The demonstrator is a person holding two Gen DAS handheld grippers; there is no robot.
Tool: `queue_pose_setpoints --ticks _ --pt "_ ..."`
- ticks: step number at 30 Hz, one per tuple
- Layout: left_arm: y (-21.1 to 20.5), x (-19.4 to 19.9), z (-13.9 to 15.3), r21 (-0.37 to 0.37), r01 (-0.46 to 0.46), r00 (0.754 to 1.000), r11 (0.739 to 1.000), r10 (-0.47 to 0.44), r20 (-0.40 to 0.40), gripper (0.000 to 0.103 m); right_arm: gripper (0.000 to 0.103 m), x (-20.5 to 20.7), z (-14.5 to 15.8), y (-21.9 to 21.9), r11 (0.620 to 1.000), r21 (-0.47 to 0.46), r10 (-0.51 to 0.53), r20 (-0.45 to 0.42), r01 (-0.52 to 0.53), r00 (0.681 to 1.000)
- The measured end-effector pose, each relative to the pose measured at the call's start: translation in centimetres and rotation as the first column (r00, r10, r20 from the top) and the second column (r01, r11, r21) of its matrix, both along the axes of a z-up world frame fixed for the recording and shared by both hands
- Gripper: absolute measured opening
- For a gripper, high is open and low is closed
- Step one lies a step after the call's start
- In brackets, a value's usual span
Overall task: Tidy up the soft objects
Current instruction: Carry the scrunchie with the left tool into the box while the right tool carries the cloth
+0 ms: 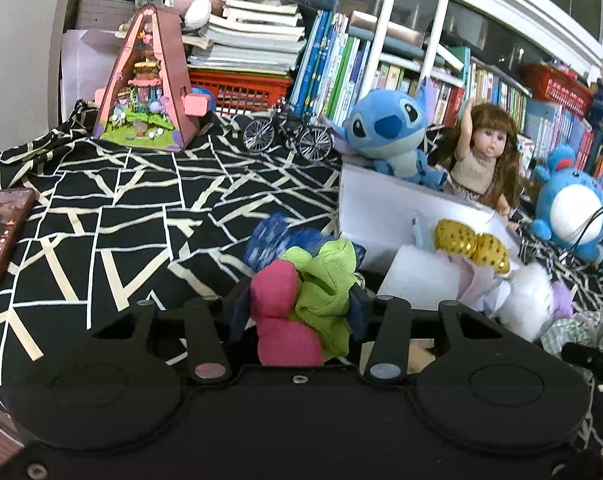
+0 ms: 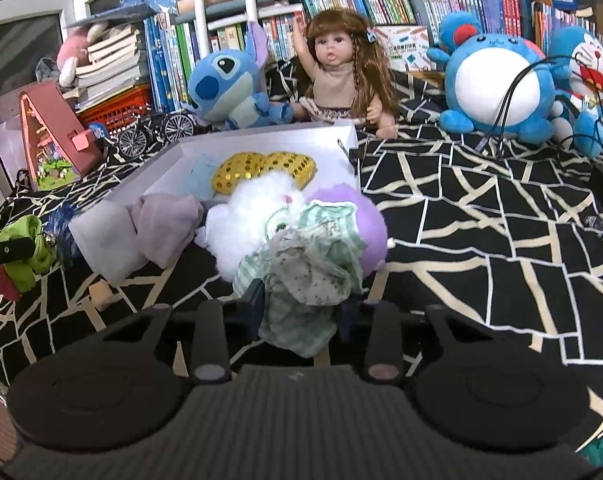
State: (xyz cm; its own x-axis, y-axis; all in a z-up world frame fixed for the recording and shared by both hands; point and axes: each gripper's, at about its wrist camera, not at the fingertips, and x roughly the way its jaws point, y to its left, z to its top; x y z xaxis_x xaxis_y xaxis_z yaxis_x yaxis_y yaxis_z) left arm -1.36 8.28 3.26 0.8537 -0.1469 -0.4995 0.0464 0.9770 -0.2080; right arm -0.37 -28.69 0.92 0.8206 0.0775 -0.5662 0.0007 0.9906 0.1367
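My left gripper (image 1: 297,304) is shut on a soft bundle, pink (image 1: 279,320) on its left and lime green (image 1: 325,284) on its right, held above the black patterned cloth. A blue patterned fabric piece (image 1: 273,240) lies just behind it. My right gripper (image 2: 301,300) is shut on a crumpled green-striped and speckled cloth (image 2: 313,268), in front of the white box (image 2: 261,136). Heaped in and against the box are a gold sequin piece (image 2: 261,172), a white fluffy plush (image 2: 253,220), a purple plush (image 2: 365,224) and a lilac cloth (image 2: 165,220). The left gripper's bundle (image 2: 25,252) shows at the right wrist view's left edge.
Behind the box sit a blue Stitch plush (image 2: 229,88), a doll (image 2: 341,76), a round blue plush (image 2: 497,88) and a Doraemon plush (image 2: 585,72) with black cables across them. A model bicycle (image 1: 287,136), a pink triangular playhouse (image 1: 145,84), a phone (image 1: 1,232) and bookshelves border the cloth.
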Motion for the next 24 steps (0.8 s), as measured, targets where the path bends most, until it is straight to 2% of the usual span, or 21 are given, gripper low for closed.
queue_pose_setpoints --ticks 14,19,24 --pt "0.1 0.2 2.3 -0.043 0.019 0.999 0.999 -0.017 0.048 0.045 0.041 -0.5 3.3 -0.8 0.995 -0.082 -0.045 0.117 0.055 0.992" --pt "-0.6 1.4 2.9 -0.030 0.022 0.999 0.999 -0.021 0.033 0.045 0.041 0.1 3.8 -1.7 0.994 -0.064 -0.077 0.129 0.086 0.989" --pt "-1.6 2.9 3.9 -0.060 0.051 0.998 0.997 -0.049 0.035 0.045 0.041 1.1 4.4 -1.9 0.994 -0.061 -0.086 0.149 0.096 0.985"
